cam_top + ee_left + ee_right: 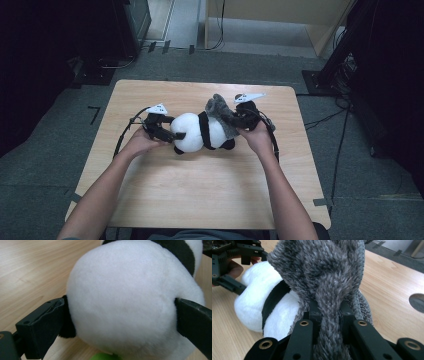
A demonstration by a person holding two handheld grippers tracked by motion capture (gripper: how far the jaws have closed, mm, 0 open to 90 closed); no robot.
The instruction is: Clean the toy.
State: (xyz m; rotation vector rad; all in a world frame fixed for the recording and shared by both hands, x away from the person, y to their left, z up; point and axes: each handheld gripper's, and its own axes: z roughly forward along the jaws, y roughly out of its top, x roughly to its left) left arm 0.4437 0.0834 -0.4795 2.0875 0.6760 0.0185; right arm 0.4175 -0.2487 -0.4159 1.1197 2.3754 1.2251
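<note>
A plush panda (192,131) lies on its side in the middle of the wooden table (200,190). My left gripper (175,128) stands open at its widest, one jaw on each side of the panda's round white end (130,297). The fur brushes both jaws of the left gripper (120,302), and I cannot tell whether they press on it. My right gripper (240,120) is shut on a grey fuzzy cloth (222,117) that drapes over the panda's other end. In the right gripper view the right gripper (329,308) pinches a twisted fold of the cloth (324,270), beside the panda's white body (254,302).
Both forearms reach in from the near edge of the table. A small green thing (105,357) peeks out under the panda. Cables trail from each gripper across the tabletop. Dark stands and more cables sit on the floor around the table.
</note>
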